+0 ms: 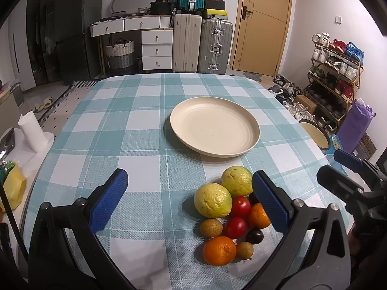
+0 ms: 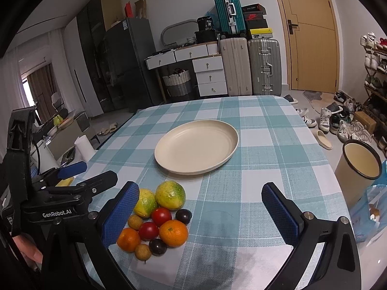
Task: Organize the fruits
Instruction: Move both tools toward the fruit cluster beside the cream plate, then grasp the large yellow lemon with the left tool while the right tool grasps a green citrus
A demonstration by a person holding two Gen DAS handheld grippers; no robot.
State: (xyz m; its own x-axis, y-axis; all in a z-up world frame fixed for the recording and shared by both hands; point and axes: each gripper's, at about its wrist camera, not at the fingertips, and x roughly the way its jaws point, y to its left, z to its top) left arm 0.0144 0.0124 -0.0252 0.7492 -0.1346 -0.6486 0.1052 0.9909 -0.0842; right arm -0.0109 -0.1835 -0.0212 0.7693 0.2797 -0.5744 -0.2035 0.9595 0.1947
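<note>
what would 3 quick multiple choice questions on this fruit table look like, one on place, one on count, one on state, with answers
1. Where does the fruit pile lie relative to the cream plate?
A. on the plate
B. on the tablecloth, nearer the grippers than the plate
C. beyond the plate, toward the door

2. How many red tomatoes are in the pile?
A. one
B. two
C. four

3. What state are the two grippers in?
A. both open and holding nothing
B. left shut on an orange
C. right shut on a guava

Answers:
1 B: the fruit pile sits on the checked tablecloth, in front of the bare cream plate.
2 B: two red tomatoes lie side by side mid-pile.
3 A: the left gripper and right gripper both show spread fingers with nothing between them.
</note>
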